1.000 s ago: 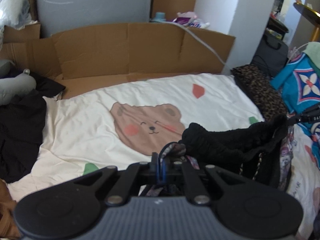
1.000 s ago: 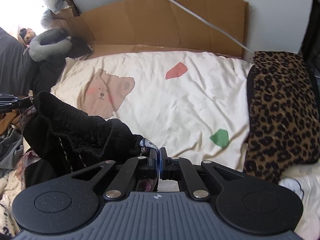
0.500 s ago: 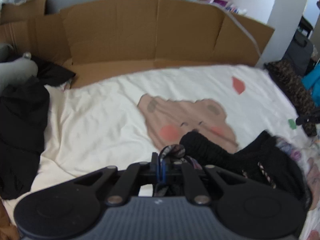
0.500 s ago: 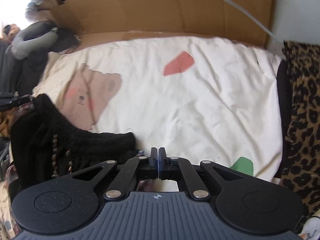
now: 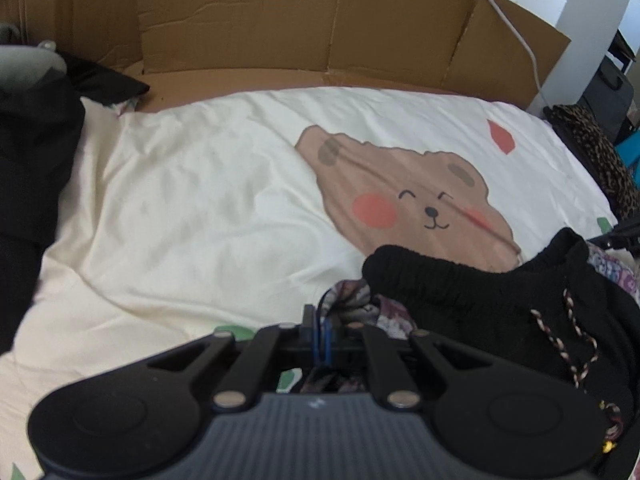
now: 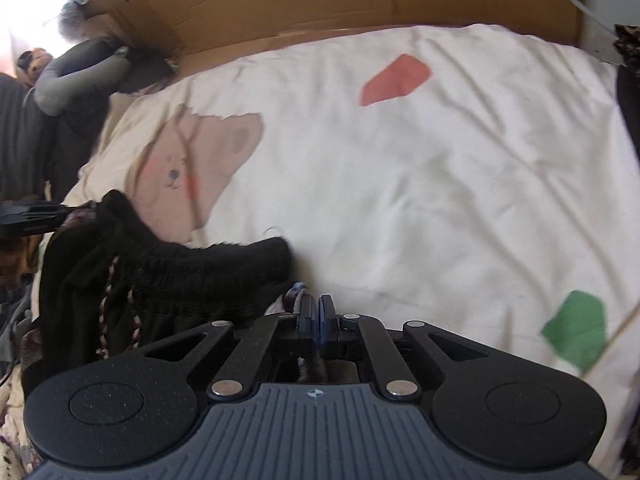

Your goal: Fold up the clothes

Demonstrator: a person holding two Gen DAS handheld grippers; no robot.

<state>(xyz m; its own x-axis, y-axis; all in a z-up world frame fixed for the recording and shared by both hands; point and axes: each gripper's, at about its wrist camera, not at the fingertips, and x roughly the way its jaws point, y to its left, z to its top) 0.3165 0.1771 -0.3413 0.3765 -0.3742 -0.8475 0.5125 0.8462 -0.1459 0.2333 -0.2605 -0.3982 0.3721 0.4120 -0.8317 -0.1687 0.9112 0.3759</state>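
Left wrist view: left gripper (image 5: 320, 326) closed, pinching patterned edge of garment (image 5: 480, 296). Black ribbed waistband with braided cord (image 5: 568, 344) bunches just right of jaws, resting on cream sheet (image 5: 192, 208), partly over bear print (image 5: 404, 200). Cardboard (image 5: 280, 20) stands behind sheet. Dark clothes (image 5: 28, 152) at left edge.

Right wrist view: right gripper (image 6: 318, 322) closed, pinching garment (image 6: 192, 276) at patterned edge; black bulk lies left of jaws on sheet (image 6: 420, 184). Left gripper's tip (image 6: 32, 216) holds far end at frame's left edge. Grey pillow (image 6: 76, 76) upper left.
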